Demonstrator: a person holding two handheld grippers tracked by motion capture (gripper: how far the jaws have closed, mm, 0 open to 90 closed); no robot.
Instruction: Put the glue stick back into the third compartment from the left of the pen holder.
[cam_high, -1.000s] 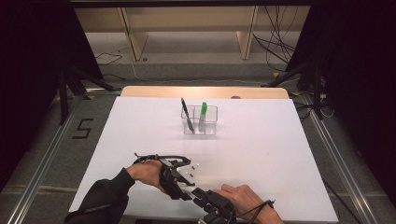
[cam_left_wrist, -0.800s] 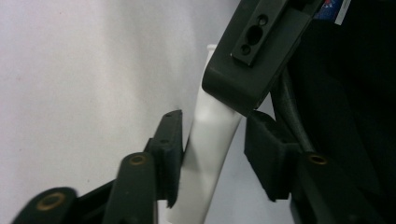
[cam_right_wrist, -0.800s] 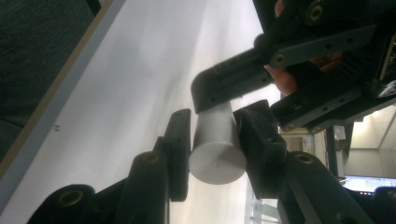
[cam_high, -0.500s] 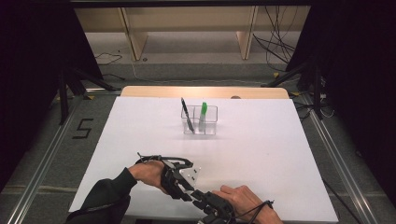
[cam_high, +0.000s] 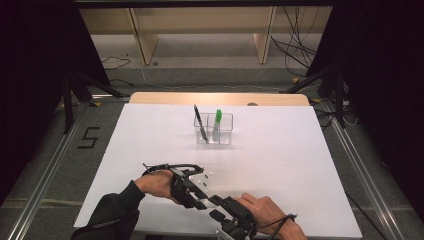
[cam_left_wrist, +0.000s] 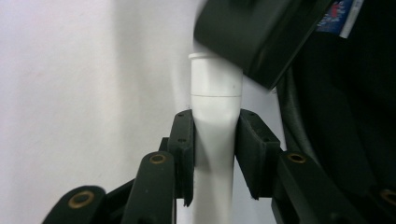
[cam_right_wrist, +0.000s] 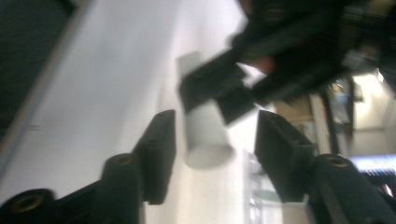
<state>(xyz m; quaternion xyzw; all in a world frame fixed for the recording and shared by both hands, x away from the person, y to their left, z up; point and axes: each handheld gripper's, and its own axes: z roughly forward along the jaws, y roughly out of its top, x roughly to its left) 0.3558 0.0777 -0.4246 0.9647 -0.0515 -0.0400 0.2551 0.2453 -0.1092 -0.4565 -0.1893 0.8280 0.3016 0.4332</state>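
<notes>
1. The left gripper (cam_left_wrist: 212, 140) clamps a white tube (cam_left_wrist: 215, 107) between its pads.
2. The right gripper (cam_right_wrist: 212, 144) has just been opening; its jaws stand apart around the tube's end, touching nothing.
3. Both grippers meet at the table's (cam_high: 300, 165) near edge.

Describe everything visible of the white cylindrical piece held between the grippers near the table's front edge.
The white cylinder looks like smooth matte plastic, a round barrel with a fine seam line around it and a slightly raised lip at one end. The left gripper is shut on its middle, both pads pressing its sides. In the right gripper view its flat round end points toward the camera, lying between the jaws of the right gripper, which have just been opening and stand clear of it. It is held over the white table.
</notes>
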